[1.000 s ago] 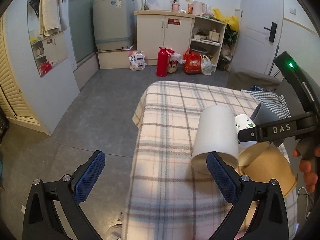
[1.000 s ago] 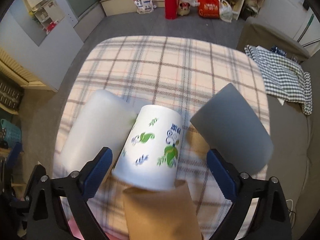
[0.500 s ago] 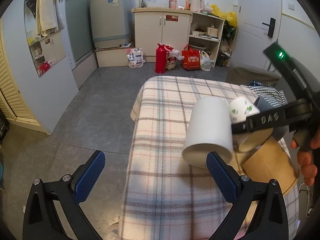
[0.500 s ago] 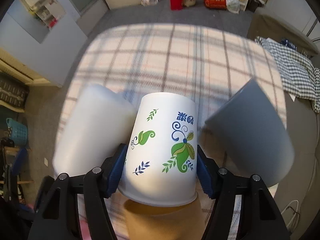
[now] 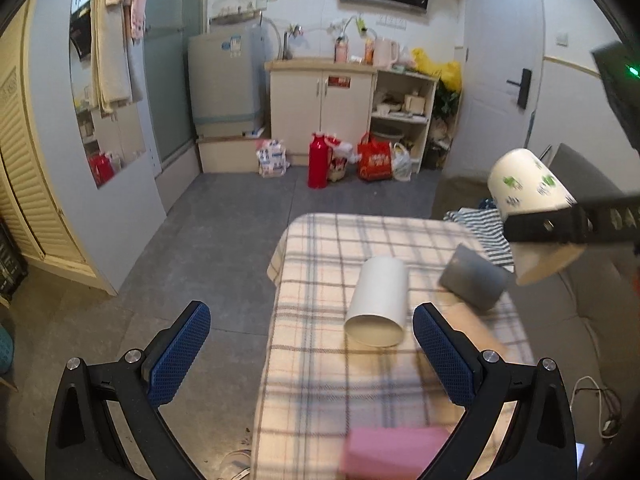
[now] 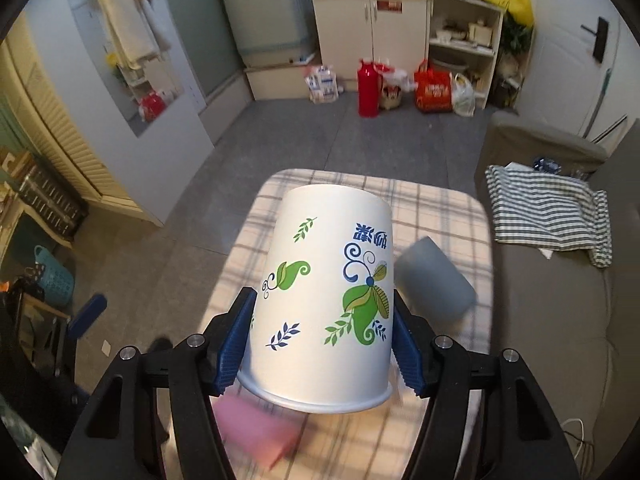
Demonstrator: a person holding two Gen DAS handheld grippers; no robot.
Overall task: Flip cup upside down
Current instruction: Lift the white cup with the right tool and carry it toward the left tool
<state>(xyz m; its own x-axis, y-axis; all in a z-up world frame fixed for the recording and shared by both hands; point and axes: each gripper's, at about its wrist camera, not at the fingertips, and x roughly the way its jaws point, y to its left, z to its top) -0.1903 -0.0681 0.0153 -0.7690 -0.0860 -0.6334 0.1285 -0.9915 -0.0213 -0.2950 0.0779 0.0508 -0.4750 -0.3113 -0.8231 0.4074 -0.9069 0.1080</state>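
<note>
My right gripper (image 6: 322,342) is shut on a white paper cup with green and blue leaf prints (image 6: 328,292). It holds the cup in the air above the plaid table (image 6: 440,208), base pointing away, rim toward the camera. In the left wrist view the same cup (image 5: 528,192) hangs at the upper right, clamped by the right gripper (image 5: 560,226). My left gripper (image 5: 312,350) is open and empty, low over the near left edge of the table (image 5: 320,400).
A plain white cup (image 5: 378,300) and a grey cup (image 5: 474,276) lie on their sides on the table. A pink object (image 5: 392,452) lies at the near edge. A striped cloth (image 6: 548,212) lies on a sofa to the right.
My right gripper closed on the printed cup and lifted it well off the table, away from the other cups. The left gripper drew back and stayed open.
</note>
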